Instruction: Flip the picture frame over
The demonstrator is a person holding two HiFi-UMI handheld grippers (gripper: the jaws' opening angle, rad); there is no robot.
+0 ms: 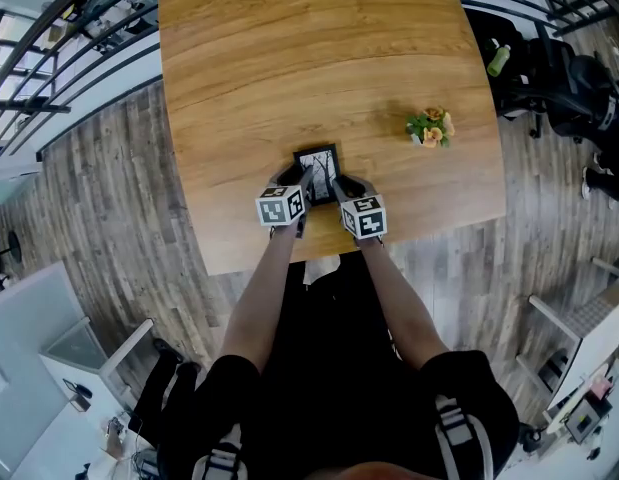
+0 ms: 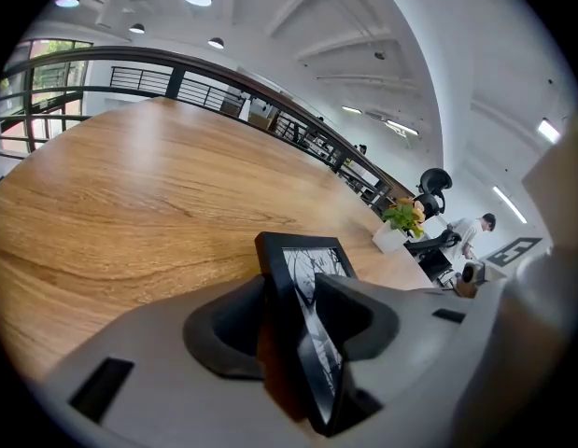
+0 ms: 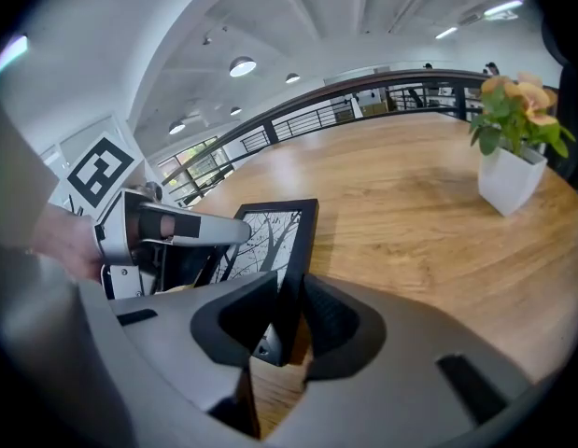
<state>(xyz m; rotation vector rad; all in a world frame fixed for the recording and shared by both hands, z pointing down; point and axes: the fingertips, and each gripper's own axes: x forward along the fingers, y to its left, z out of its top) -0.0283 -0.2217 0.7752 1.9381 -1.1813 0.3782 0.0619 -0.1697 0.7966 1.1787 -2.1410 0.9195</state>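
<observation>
A small black picture frame [image 1: 318, 166] with a black-and-white tree print stands tilted on the wooden table [image 1: 289, 58], near its front edge, print side up toward me. My left gripper [image 1: 305, 184] is shut on the frame's left edge; in the left gripper view the frame [image 2: 305, 261] sits clamped between the grey jaws [image 2: 303, 306]. My right gripper [image 1: 341, 185] is shut on the right edge, with the frame [image 3: 274, 236] pinched at its lower corner [image 3: 287, 320]. The left gripper [image 3: 162, 231] also shows in the right gripper view, beside the print.
A small white pot of orange flowers [image 1: 431, 128] stands on the table to the right of the frame, also seen as the plant [image 3: 513, 147]. The table's front edge [image 1: 319, 256] runs just under my hands. Black office chairs [image 1: 549, 78] stand past the right edge.
</observation>
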